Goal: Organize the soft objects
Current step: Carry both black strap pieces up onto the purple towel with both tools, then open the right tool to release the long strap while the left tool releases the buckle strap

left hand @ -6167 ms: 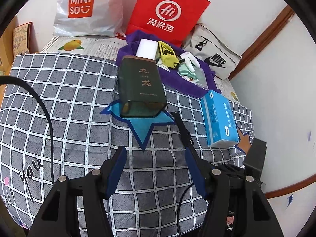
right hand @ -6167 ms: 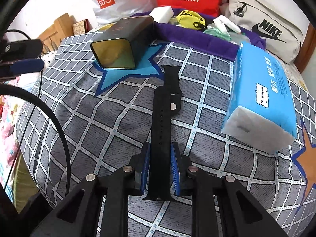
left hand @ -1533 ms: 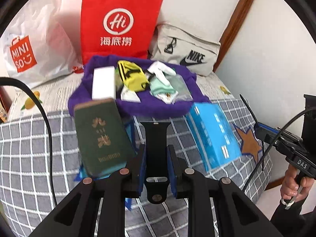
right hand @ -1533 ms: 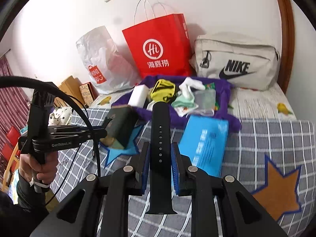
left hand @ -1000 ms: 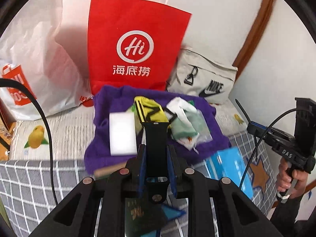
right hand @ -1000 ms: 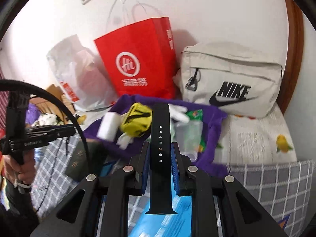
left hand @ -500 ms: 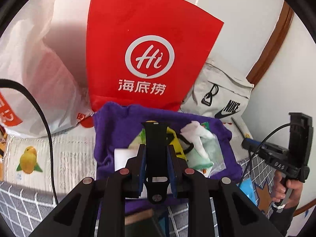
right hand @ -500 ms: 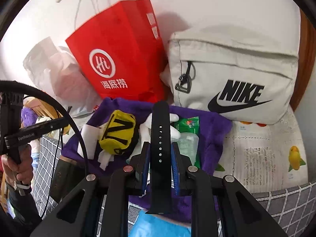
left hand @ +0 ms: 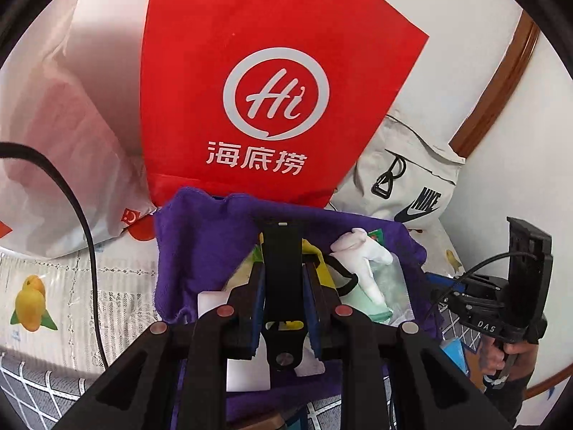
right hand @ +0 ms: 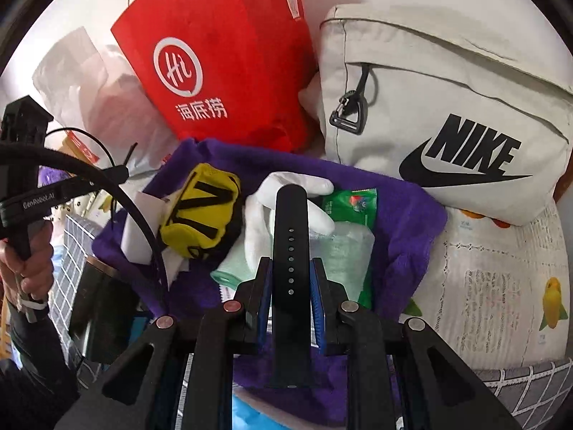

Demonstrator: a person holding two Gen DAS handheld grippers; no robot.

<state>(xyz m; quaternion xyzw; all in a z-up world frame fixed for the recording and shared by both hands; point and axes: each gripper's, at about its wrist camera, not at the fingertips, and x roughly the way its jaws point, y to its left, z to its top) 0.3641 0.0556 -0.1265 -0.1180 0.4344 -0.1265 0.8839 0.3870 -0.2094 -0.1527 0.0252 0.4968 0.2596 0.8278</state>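
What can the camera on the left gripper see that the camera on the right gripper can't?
Only the left wrist view shows the left gripper shut on a black strap piece with a pin, and the person's right hand holding the other tool. Only the right wrist view shows the right gripper shut on a black strap piece with holes, the yellow pouch in full, and the person's left hand. Both show the red bag, the Nike bag, the purple towel and the white glove.

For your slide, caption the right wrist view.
Right gripper holds a black watch strap above a purple cloth piled with soft items.
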